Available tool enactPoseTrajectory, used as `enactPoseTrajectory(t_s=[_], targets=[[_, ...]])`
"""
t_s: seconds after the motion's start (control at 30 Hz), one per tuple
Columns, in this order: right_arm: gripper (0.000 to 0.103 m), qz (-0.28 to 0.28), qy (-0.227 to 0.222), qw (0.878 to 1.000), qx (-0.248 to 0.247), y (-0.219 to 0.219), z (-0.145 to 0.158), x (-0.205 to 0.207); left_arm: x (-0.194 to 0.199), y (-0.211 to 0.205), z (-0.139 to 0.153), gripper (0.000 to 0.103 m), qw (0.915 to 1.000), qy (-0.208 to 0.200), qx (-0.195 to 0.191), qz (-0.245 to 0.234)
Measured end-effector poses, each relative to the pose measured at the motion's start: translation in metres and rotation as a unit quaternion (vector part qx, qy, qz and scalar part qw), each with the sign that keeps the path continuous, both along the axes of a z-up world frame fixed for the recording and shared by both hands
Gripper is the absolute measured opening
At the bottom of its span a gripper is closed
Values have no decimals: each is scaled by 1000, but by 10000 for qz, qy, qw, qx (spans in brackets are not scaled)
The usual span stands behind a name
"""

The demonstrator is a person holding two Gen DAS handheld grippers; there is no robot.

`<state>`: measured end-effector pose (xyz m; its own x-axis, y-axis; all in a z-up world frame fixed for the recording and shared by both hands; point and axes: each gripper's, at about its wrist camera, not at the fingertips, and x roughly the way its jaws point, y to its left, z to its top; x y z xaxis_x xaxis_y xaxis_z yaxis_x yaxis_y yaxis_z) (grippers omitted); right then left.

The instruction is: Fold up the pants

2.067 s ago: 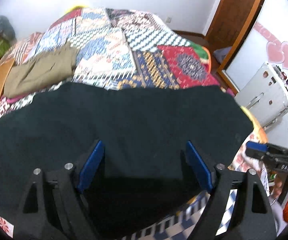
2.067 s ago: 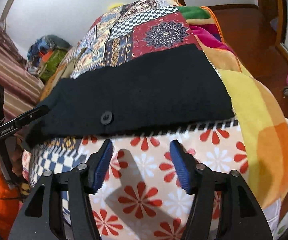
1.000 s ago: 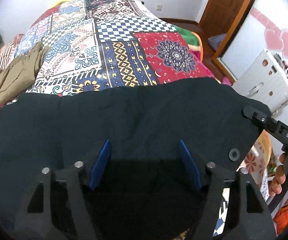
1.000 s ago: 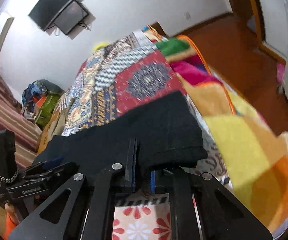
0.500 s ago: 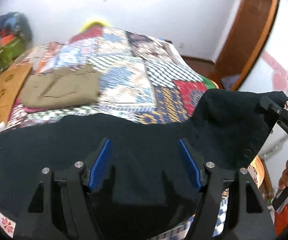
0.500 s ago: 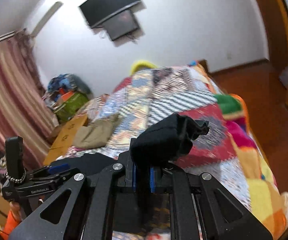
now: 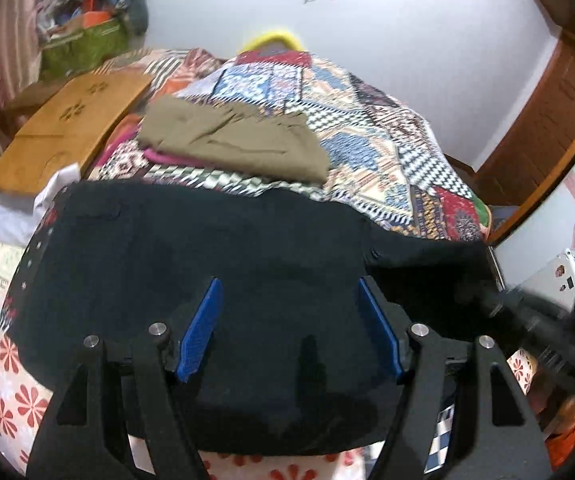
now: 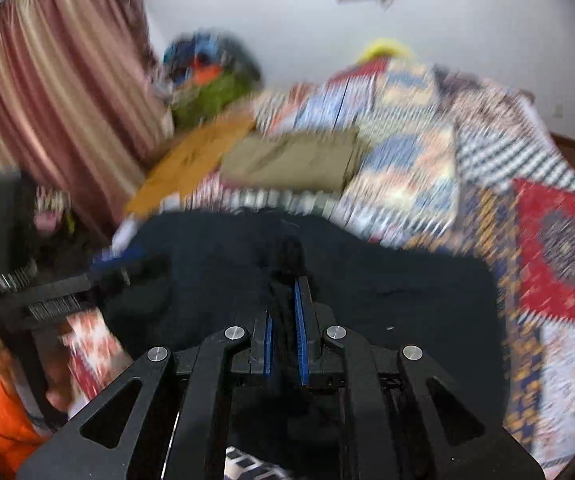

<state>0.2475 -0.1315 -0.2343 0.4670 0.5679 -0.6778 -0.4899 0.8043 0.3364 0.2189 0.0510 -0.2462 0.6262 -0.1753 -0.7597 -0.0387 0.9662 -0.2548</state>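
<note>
You are working over a bed [image 7: 415,148] covered in a patchwork quilt, with the black pants [image 7: 191,264] lying across its near end. Your left gripper [image 7: 287,324] is hovering over the middle of the dark cloth with its blue pads [image 7: 201,330] standing wide apart, and nothing is sitting between them. Your right gripper [image 8: 285,332] is pinching a bunched ridge of the black pants [image 8: 387,280], its pads nearly together with the fabric rising up between them; that view is blurring heavily. In the left wrist view, the right gripper is showing as a dark smeared shape at the right edge. Farther up the bed, a folded olive garment [image 7: 235,140] is lying flat on the quilt. To its left, a wooden board [image 7: 67,128] is resting along the bed's left side. A green bag [image 7: 83,46] of bundled things is sitting at the far left against the wall.
</note>
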Motion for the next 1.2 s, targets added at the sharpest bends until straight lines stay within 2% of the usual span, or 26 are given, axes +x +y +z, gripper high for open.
enactPoseTrajectory(t_s=[0.1, 0.17, 0.37, 0.47, 0.67, 0.73, 0.8, 0.87, 0.93, 0.97, 1.2], targets=[[13, 209, 316, 9988, -321, 12, -26, -6, -3, 4, -9, 69, 9999, 102, -28, 22], [13, 236, 330, 9981, -455, 12, -30, -10, -2, 1, -14, 69, 9998, 168, -47, -11], [29, 372, 445, 9982, -175, -1, -14, -18, 1, -25, -6, 69, 9994, 80, 32, -323], [30, 416, 349, 9984, -126, -6, -3, -27, 2, -39, 2, 69, 9987, -14, 82, -507], [33, -126, 45, 9997, -205, -43, 7, -29, 8, -73, -3, 70, 9959, 81, 186, -886], [33, -359, 79, 9987, -351, -56, 1, -25, 10, -81, -15, 70, 9947, 235, 304, -954], [33, -587, 292, 9964, -536, -71, -15, -20, 10, -84, -28, 70, 9939, 435, 366, -949], [34, -631, 537, 9952, -521, -85, -28, -20, 9, -82, -42, 72, 9932, 639, 212, -949], [36, -614, 686, 9951, -349, -93, -38, -26, 2, -80, -50, 76, 9935, 654, 110, -925], [38, -636, 681, 9951, -316, -94, -39, -29, 0, -80, -51, 79, 9940, 616, 172, -890], [41, -624, 457, 9949, -652, -82, -26, -36, -4, -79, -47, 79, 9946, 565, 357, -800]])
